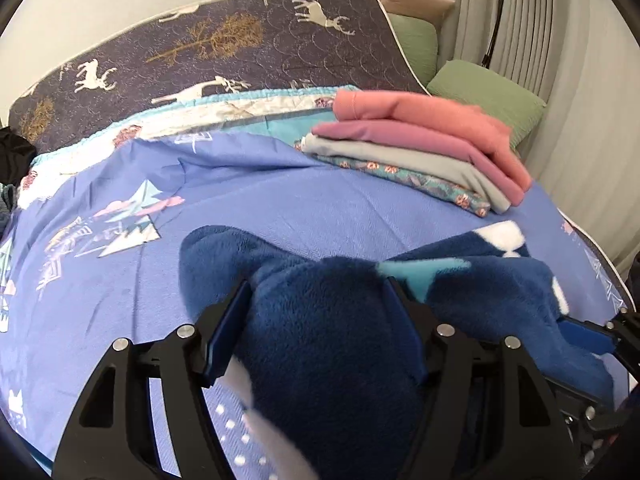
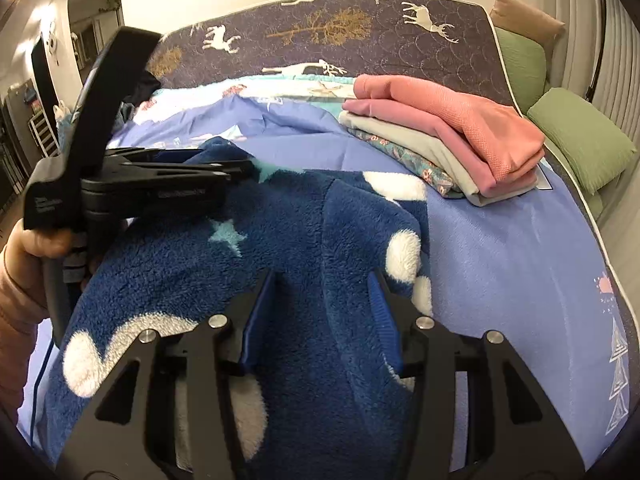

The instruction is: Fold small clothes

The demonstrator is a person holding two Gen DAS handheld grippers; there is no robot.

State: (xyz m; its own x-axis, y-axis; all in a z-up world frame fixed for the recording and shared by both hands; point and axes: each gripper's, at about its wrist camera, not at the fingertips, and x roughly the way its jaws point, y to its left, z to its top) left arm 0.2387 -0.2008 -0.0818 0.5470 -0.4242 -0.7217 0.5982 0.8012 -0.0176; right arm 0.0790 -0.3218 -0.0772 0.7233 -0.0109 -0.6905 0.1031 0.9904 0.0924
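Observation:
A dark blue fleece garment (image 2: 256,264) with white blobs and pale stars lies bunched on the blue bedsheet (image 2: 500,248). It also shows in the left wrist view (image 1: 328,328). My left gripper (image 1: 316,308) has its jaws apart with a thick fold of the fleece between them. It appears from the side in the right wrist view (image 2: 240,168). My right gripper (image 2: 322,300) has its jaws apart, straddling a raised ridge of the fleece.
A stack of folded clothes (image 1: 424,148), pink, grey and floral, sits at the back right of the bed (image 2: 448,140). Green pillows (image 2: 580,136) lie beyond it. A dark deer-print cover (image 1: 224,44) lies behind. A dark garment (image 1: 12,152) is at far left.

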